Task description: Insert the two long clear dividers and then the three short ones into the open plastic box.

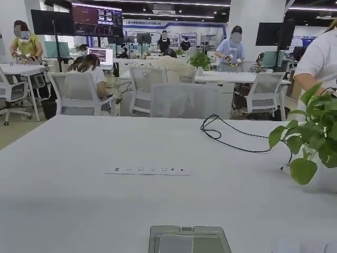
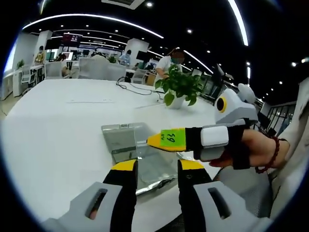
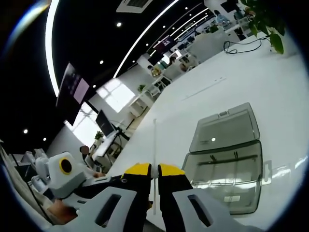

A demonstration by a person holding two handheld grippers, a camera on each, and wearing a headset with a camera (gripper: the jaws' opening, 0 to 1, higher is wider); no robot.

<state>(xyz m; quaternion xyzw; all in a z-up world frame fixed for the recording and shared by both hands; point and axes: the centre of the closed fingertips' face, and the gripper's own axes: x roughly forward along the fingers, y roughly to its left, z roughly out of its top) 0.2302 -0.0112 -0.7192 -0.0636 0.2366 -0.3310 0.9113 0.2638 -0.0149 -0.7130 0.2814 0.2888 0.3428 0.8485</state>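
Observation:
The open clear plastic box (image 3: 227, 164) lies flat on the white table (image 3: 251, 77), lid (image 3: 224, 128) folded back beyond its base. My right gripper (image 3: 154, 170) is shut on a thin clear divider (image 3: 154, 140), seen edge-on and rising between its yellow fingertips, to the left of the box. In the left gripper view, my left gripper (image 2: 157, 166) stands open just above the box (image 2: 123, 142) with nothing between its jaws. The right gripper (image 2: 166, 139) reaches in from the right over the box. The head view catches the box's lid (image 1: 158, 232) at the bottom edge.
A potted plant (image 1: 310, 132) stands at the table's right side, with a black cable (image 1: 231, 134) looping behind it. A row of flush power sockets (image 1: 147, 170) sits mid-table. Chairs, desks and people are beyond the far edge.

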